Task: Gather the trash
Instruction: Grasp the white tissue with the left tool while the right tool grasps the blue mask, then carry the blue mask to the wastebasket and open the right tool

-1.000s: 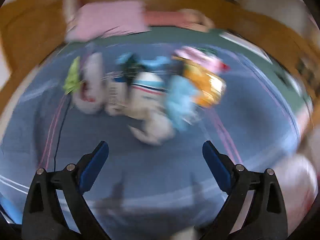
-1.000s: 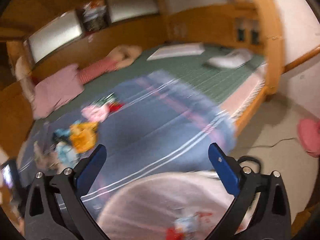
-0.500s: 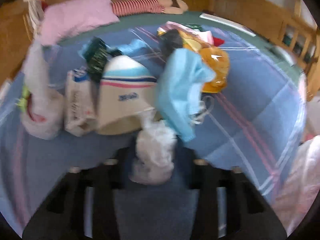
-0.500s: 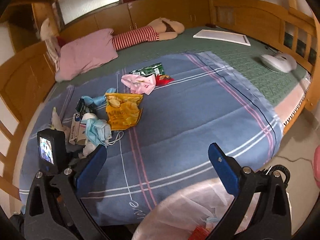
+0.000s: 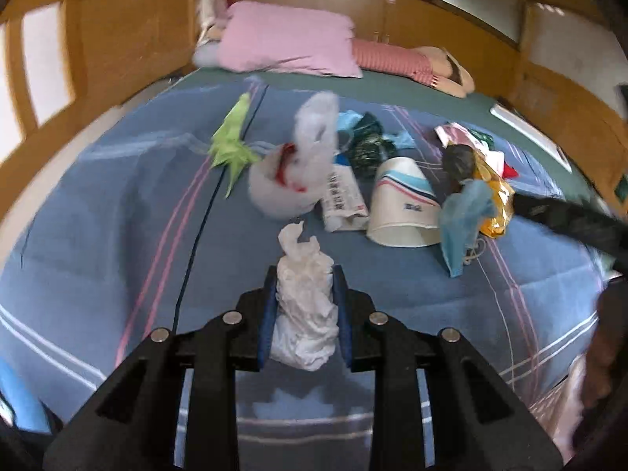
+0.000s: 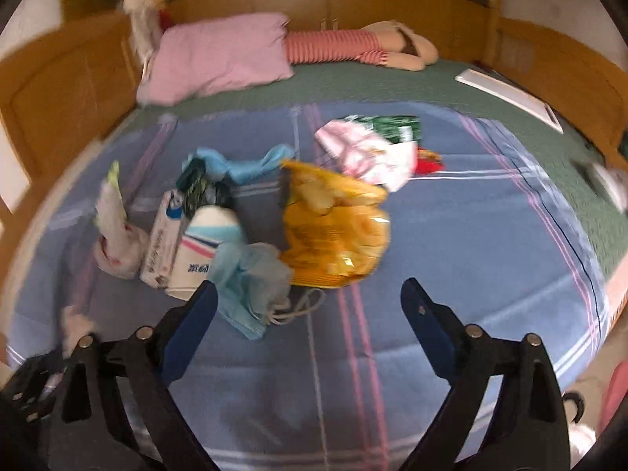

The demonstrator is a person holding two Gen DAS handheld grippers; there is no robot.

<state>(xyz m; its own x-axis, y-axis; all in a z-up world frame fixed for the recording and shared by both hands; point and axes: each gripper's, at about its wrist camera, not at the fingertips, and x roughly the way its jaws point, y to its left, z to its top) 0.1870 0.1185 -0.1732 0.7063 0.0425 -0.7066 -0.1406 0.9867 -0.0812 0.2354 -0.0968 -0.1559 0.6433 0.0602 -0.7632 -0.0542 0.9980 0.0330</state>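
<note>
My left gripper [image 5: 305, 278] is shut on a crumpled white plastic wad [image 5: 304, 314], just above the blue blanket [image 5: 117, 274]. Beyond it lies the trash pile: a white bag with red inside [image 5: 290, 172], a green wrapper [image 5: 233, 145], a carton [image 5: 341, 200], a tipped paper cup [image 5: 404, 204], a blue face mask [image 5: 463, 216] and a yellow snack bag [image 5: 494, 200]. My right gripper [image 6: 308, 288] hovers over the mask [image 6: 251, 274] and yellow bag [image 6: 333, 227]. Its jaws are closing but still wide. The mask's strings lie between them, and no pad presses on anything.
A pink pillow [image 6: 219, 55] and a striped plush toy [image 6: 353, 45] lie at the head of the bed. Wooden panels [image 5: 117, 39] wall the left side. A white flat board [image 6: 510, 92] rests on the green sheet. More wrappers [image 6: 373, 149] lie farther back.
My left gripper has shut on the white wad and drawn back from the pile. The right gripper has swung from the trash bag over to the mask and yellow bag.
</note>
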